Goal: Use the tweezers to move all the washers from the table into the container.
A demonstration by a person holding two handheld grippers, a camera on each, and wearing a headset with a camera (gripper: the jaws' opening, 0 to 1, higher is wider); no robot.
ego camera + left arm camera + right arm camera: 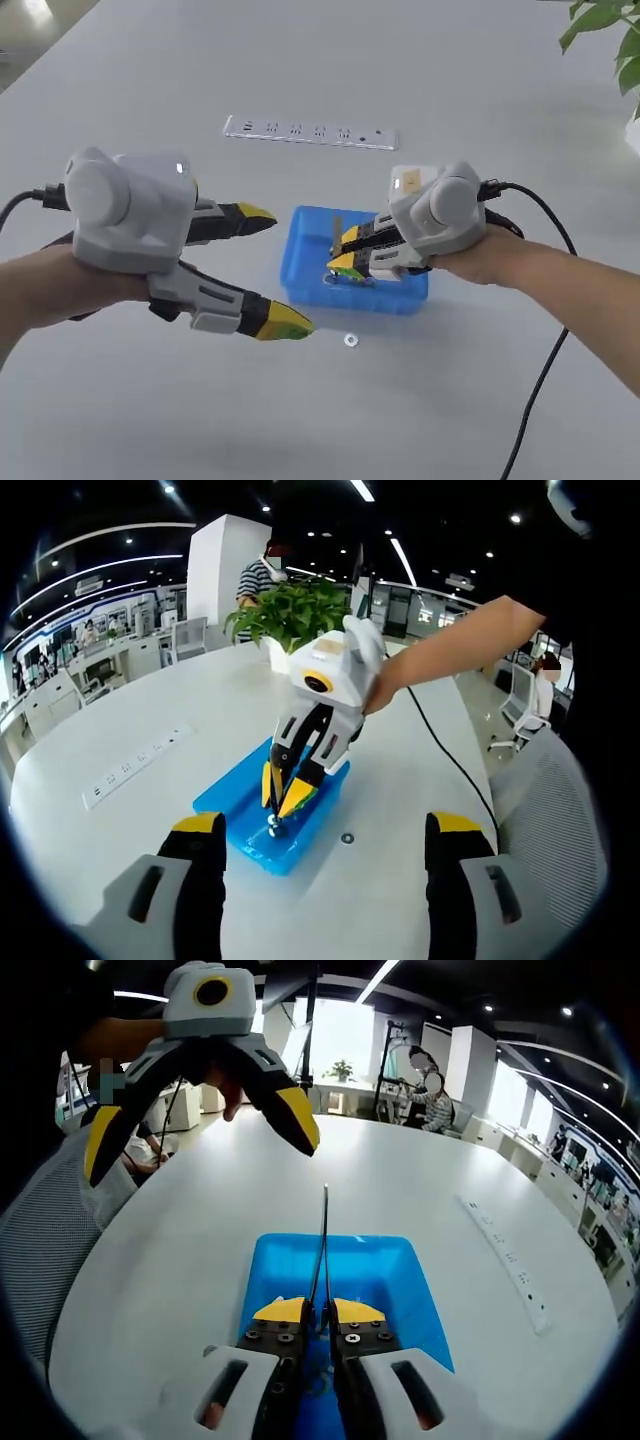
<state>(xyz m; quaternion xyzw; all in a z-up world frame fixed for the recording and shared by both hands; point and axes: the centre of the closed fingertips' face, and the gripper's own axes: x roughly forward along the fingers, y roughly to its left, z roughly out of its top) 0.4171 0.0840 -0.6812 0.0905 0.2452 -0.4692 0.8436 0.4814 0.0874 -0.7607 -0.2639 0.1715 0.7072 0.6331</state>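
Washer (351,340), one small metal ring, lies flat on the white table (450,400) just in front of the blue container (300,262), apart from its front wall. The right gripper (346,250) hangs over the container with its jaws clenched on thin tweezers (321,1250), which point down into the tray. I cannot tell whether anything sits at their tips. The left gripper (270,268) hovers to the left of the container, jaws spread wide and holding nothing.

Likely risks: the flat ring may skid on the smooth table when pinched, or spring out of the tips. The tweezers could twist in the jaws. Nothing steadies the container, so a knock against its wall may push it.

The front wall stands between tweezers and washer, so the tips must rise over it. Open table surrounds the washer. A power strip (310,131) lies well beyond, and the right gripper's cable (545,370) trails off to the right.
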